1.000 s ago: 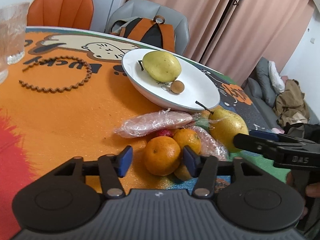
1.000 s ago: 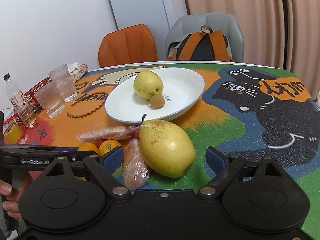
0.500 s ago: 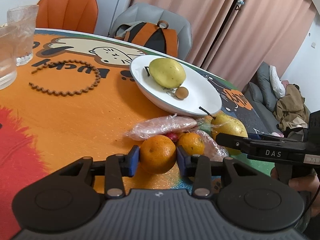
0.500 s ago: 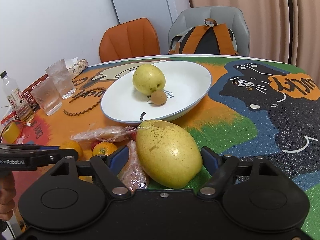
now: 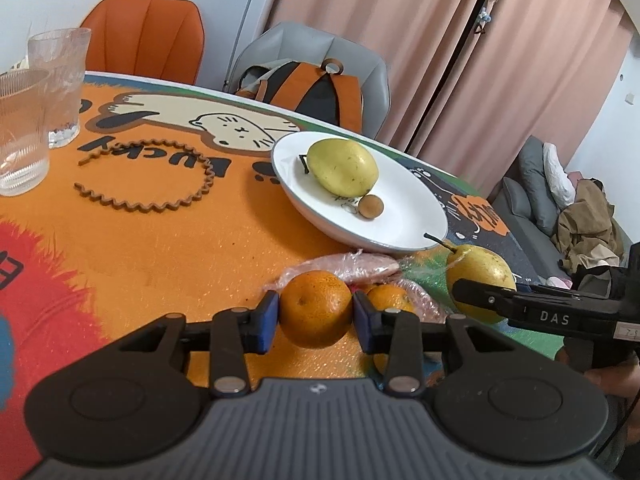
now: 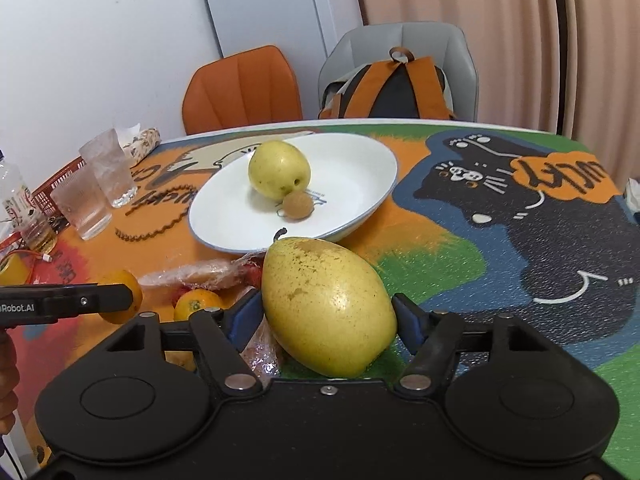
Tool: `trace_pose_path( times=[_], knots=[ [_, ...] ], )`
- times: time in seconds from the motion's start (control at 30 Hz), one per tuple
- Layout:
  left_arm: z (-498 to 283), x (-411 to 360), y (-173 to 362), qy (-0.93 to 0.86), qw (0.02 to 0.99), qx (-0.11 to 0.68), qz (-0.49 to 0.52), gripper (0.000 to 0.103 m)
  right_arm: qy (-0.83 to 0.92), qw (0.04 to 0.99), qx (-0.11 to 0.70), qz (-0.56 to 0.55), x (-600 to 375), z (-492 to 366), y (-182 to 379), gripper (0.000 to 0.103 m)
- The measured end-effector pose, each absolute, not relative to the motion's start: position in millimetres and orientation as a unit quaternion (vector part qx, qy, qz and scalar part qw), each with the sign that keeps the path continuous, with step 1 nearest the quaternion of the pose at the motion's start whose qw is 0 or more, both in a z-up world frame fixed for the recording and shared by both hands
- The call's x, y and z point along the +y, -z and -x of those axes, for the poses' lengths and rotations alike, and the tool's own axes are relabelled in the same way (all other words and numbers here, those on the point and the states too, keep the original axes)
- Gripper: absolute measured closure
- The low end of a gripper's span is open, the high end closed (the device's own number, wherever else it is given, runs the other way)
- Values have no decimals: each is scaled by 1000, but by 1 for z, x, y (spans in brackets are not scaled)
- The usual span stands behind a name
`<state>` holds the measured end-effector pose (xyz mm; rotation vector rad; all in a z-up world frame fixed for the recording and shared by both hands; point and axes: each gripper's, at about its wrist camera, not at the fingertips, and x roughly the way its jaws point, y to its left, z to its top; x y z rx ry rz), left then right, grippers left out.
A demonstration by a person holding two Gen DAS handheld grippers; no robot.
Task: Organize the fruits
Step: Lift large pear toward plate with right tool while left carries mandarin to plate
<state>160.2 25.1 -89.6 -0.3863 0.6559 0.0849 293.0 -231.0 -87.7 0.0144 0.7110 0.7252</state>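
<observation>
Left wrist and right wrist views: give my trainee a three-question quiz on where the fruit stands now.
1. True or false: the plate holds three oranges.
2. Which fruit sits between the right hand-held gripper pads? A) orange B) pear C) longan
3. Fill in: the left hand-held gripper is shut on an ____.

Key:
1. False. The plate holds one yellow-green fruit and a small brown longan; the oranges lie on the mat.
2. B. The pear fills the gap; the jaws have just been closing and both pads now reach its sides.
3. Orange; both blue pads press its sides.
</observation>
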Motion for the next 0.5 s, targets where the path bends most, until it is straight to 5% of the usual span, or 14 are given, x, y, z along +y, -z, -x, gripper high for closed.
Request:
trace_pose_path(
  times=[0.5],
  knots=[
    [-166, 21, 71, -34, 938, 296, 179, 65, -341, 887, 311, -14, -238, -286, 63, 37]
  ],
)
